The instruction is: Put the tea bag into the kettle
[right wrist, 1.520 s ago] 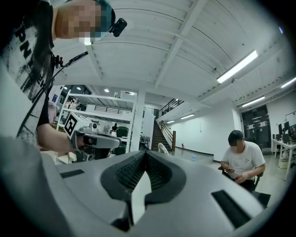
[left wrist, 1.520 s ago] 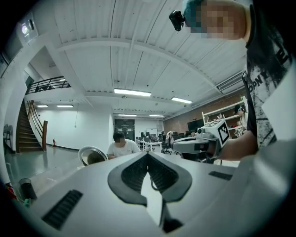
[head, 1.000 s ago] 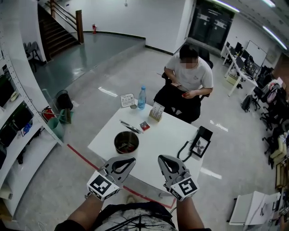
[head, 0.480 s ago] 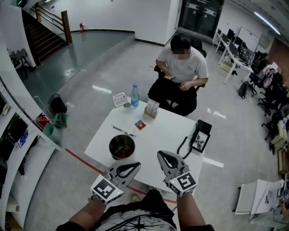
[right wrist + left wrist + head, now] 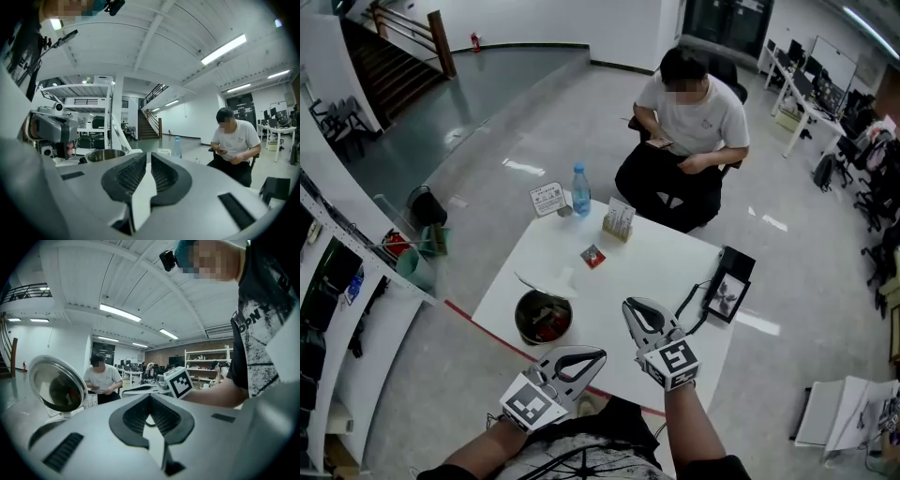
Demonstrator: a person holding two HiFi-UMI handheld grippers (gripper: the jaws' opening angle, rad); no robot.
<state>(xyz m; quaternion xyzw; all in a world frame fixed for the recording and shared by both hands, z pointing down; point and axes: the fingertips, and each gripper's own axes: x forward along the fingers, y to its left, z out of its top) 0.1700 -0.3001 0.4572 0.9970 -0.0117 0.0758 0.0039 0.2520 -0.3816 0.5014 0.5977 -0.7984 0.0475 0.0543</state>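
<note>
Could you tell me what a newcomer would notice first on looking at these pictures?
The open steel kettle near the white table's front left edge stands out first, with a small red tea bag packet lying beyond it mid-table. In the foreground, the left tool and right tool are both shut and empty by the table's near edge. Behind the table a seated person looks down at something in hand.
</note>
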